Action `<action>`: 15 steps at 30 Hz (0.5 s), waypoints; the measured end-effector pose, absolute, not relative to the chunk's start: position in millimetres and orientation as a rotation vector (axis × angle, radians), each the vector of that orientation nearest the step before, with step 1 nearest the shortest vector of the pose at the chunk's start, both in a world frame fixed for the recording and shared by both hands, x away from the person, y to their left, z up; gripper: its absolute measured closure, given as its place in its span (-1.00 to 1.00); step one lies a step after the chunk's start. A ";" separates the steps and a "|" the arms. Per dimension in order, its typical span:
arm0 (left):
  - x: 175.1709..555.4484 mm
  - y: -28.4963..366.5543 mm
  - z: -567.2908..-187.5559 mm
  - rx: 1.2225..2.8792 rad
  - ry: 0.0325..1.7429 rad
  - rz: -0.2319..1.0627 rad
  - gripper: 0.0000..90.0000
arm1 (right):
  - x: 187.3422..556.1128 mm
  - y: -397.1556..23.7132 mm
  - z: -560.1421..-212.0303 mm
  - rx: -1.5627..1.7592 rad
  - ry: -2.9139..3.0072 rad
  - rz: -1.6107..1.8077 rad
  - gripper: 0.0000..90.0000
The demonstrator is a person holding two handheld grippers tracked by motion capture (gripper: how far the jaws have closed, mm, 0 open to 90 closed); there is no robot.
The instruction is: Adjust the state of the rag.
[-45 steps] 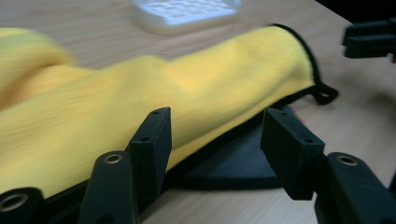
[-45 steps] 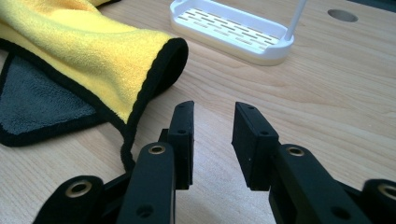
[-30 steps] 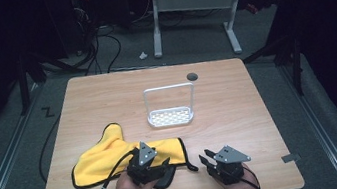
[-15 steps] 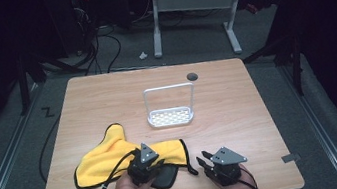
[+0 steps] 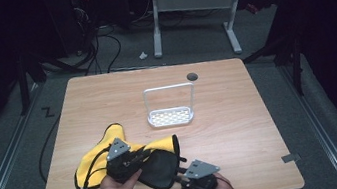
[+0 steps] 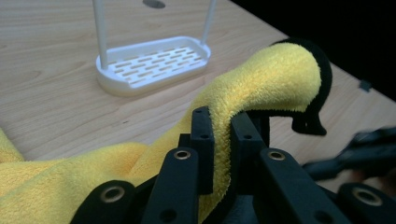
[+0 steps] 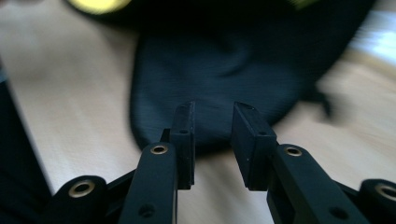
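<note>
— What do I have nearest me?

— My right gripper [image 5: 182, 172], at the near edge of the table [image 5: 262, 126], just right of the cloth [image 5: 159, 165]. Its jaws stand apart with nothing between them; in the right gripper view the cloth's black side lies just beyond the tips (they have closed in a little just now, but the pads press on nothing).

— And the left one?

— My left gripper [image 5: 141, 155] sits on the cloth itself. Its jaws have just been closing, and in the left gripper view they're pinched on a fold of the yellow pile, which arches up and over past the fingers [image 6: 202, 135] to a black-edged corner.

— Where's the cloth lying?

— On the near left part of the table, yellow side spread to the left, black underside turned up toward my right gripper.

— Anything beyond it?

— The white rack [image 5: 170, 107], past the cloth toward the middle, well apart from it (slotted base, tall hoop handle). Farther still, behind the rack, a small dark hole [image 5: 192, 76] in the tabletop.
</note>
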State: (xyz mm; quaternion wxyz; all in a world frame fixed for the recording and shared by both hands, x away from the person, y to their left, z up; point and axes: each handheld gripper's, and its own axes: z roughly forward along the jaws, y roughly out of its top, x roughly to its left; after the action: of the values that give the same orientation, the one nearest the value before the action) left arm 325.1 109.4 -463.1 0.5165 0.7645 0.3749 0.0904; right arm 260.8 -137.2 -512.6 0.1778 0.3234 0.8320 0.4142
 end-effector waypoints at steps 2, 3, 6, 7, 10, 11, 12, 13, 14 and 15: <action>317.9 113.4 -457.6 1.827 0.882 0.218 0.83 | 264.0 -120.2 -520.0 0.856 2.401 1.113 0.65; 313.6 115.8 -455.2 1.816 0.872 0.217 0.83 | 267.3 -115.0 -523.6 0.850 2.410 1.071 0.71; 305.1 121.0 -451.8 1.803 0.850 0.209 0.83 | 278.7 -114.5 -529.3 0.851 2.386 0.965 0.85; 301.0 122.6 -451.3 1.802 0.842 0.203 0.83 | 286.6 -119.3 -530.7 0.871 2.369 0.944 0.90; 290.6 119.6 -455.3 1.835 0.812 0.168 0.83 | 330.3 -164.2 -527.0 1.076 2.235 0.892 1.00; 285.5 110.0 -464.6 1.876 0.792 0.137 0.83 | 338.7 -177.1 -524.8 1.131 2.191 0.891 1.00; 284.2 103.7 -470.7 1.898 0.783 0.109 0.83 | 345.6 -189.8 -522.3 1.181 2.146 0.881 1.00; 284.2 103.7 -470.7 1.898 0.783 0.109 0.83 | 345.6 -189.8 -522.3 1.181 2.146 0.881 1.00; 283.7 96.4 -478.0 1.917 0.777 0.085 0.83 | 350.0 -201.4 -519.4 1.203 2.102 0.856 0.99; 283.9 88.3 -485.6 1.938 0.775 0.058 0.83 | 352.8 -212.5 -516.2 1.231 2.067 0.848 0.94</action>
State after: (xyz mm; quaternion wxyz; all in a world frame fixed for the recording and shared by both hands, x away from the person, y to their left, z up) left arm 283.9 88.3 -485.6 0.5027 0.8024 0.3208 0.0238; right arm 352.8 -212.5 -516.2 0.2911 0.4617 0.7752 0.3181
